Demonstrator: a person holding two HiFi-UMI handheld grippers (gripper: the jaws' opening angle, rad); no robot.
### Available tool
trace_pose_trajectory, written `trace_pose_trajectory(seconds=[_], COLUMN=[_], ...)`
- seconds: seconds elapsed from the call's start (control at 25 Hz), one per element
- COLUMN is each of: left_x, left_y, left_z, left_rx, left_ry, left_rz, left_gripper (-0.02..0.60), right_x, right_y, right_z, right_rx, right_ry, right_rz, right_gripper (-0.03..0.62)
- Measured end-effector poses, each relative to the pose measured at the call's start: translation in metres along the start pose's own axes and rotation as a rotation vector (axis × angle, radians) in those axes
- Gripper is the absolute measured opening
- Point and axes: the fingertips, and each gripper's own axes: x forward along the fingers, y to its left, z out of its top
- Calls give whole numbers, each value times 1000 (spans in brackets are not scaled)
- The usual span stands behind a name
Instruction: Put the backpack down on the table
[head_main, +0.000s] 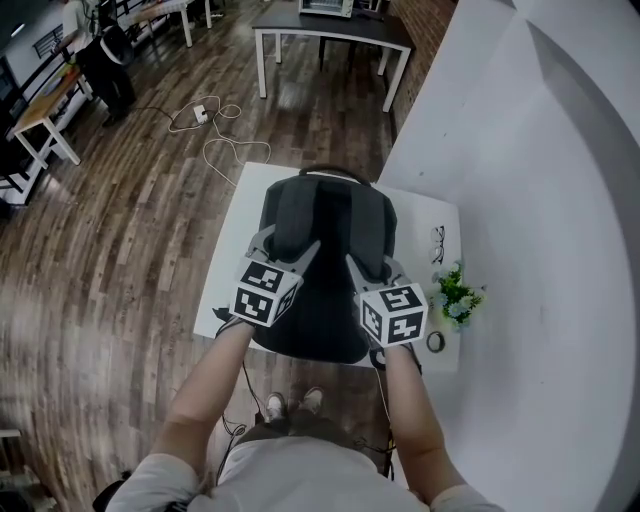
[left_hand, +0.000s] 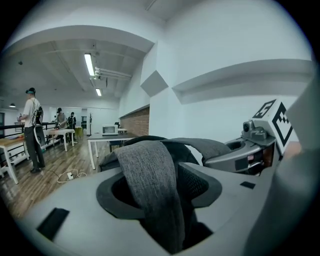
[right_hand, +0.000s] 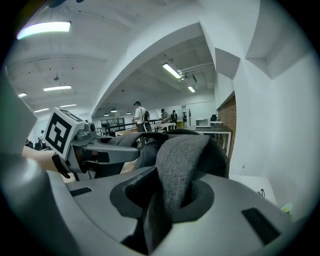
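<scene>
Over the table (head_main: 232, 250), the left gripper (head_main: 285, 245) stood apart around the backpack's (head_main: 325, 215) left strap (left_hand: 150, 185). The right gripper (head_main: 375, 268) clamped the right strap (right_hand: 180, 165).

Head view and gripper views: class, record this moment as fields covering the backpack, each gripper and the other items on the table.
backpack: dark grey, over white table; contact unclear
left gripper: open, left strap loose between jaws
right gripper: shut on right strap
other items: glasses, flowers, at table's right side
</scene>
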Motion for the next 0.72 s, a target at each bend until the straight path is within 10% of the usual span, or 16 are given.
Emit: trace_pose_trajectory(seconds=[0.24,0.72], left_x=[11,15], left_y=[11,23], left_z=[-33,-61], left_rx=[-90,-35], left_ry=[58,116], left_rz=[20,116], left_gripper=[333,371], right_x=[12,-2], right_y=[-21,-36], right_z=[-20,-37], right_rx=[-22,-82], right_ry=[36,46], right_rz=[-83,-140], right_gripper=[228,235])
